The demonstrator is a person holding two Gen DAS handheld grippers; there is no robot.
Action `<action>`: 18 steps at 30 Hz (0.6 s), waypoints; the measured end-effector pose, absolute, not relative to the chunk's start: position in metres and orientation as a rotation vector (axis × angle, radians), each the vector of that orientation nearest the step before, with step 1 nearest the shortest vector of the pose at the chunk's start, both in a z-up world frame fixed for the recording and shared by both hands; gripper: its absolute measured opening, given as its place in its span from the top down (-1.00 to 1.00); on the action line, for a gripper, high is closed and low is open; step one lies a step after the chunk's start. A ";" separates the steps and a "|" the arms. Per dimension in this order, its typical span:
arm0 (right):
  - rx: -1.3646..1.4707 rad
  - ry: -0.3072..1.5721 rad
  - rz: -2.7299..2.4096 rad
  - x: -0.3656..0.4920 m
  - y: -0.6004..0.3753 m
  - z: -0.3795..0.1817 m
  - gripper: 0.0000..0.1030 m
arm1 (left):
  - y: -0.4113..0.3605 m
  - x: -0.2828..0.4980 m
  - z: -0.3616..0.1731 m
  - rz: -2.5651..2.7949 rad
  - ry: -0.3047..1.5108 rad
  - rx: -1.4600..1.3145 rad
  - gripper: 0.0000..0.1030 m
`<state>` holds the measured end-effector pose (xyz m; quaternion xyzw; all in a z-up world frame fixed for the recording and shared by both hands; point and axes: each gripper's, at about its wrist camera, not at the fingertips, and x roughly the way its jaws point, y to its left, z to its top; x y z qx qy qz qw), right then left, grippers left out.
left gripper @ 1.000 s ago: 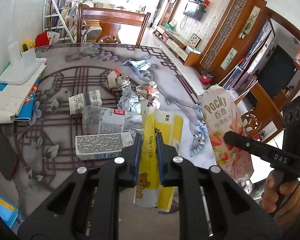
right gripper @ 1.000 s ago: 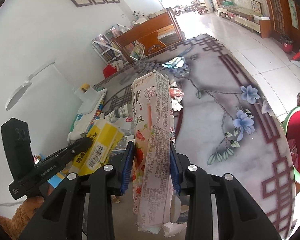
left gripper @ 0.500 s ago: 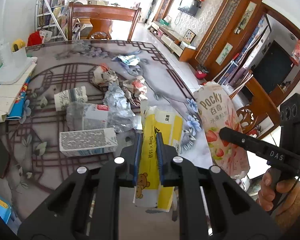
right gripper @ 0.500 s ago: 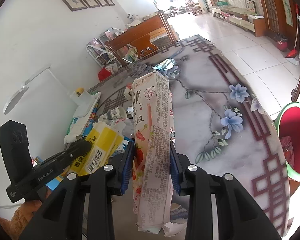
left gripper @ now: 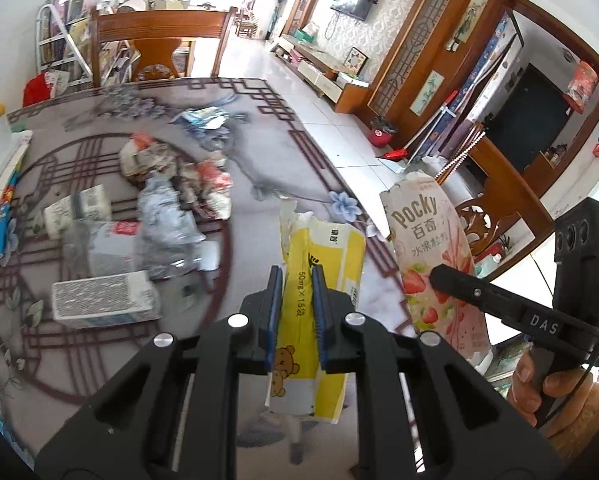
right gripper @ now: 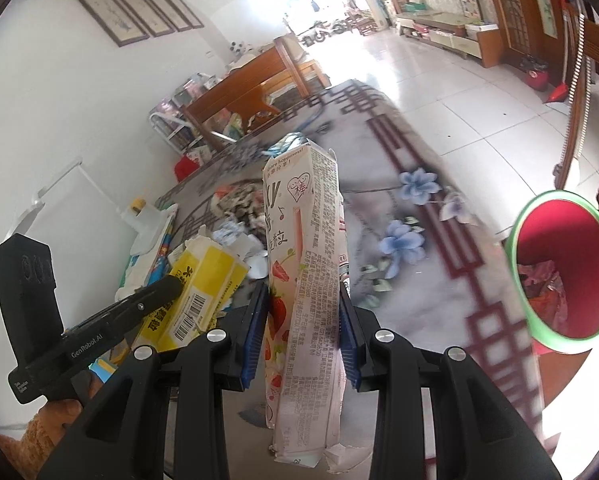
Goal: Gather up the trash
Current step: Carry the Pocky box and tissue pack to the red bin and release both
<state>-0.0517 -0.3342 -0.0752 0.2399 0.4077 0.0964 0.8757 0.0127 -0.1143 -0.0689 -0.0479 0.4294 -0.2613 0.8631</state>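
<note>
Right wrist view: I'm clamping the Pocky box (right gripper: 303,280) in the right gripper (right gripper: 302,316), the yellow box (left gripper: 319,280) in the left gripper (left gripper: 295,300); a red bin (right gripper: 559,236) is sitting beside the table (right gripper: 439,280).

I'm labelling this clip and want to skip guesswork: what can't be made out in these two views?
- Left wrist view: trash pile on the table, motion-blurred; items unclear.
- Right wrist view: red bin, bottom hidden by its green rim.
- Right wrist view: Pocky box, small print unreadable.
- Left wrist view: yellow box, lower face covered by gripper fingers.
</note>
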 end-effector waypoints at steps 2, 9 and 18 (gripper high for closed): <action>0.509 0.851 0.185 -0.054 -0.349 -0.076 0.39 | -0.129 0.015 -0.068 -0.560 0.901 -0.099 0.72; 0.524 0.847 0.142 -0.059 -0.393 -0.076 0.39 | -0.177 0.020 -0.065 -0.604 0.903 -0.095 0.72; 0.546 0.830 0.095 -0.060 -0.455 -0.075 0.38 | -0.243 0.026 -0.061 -0.650 0.899 -0.082 0.72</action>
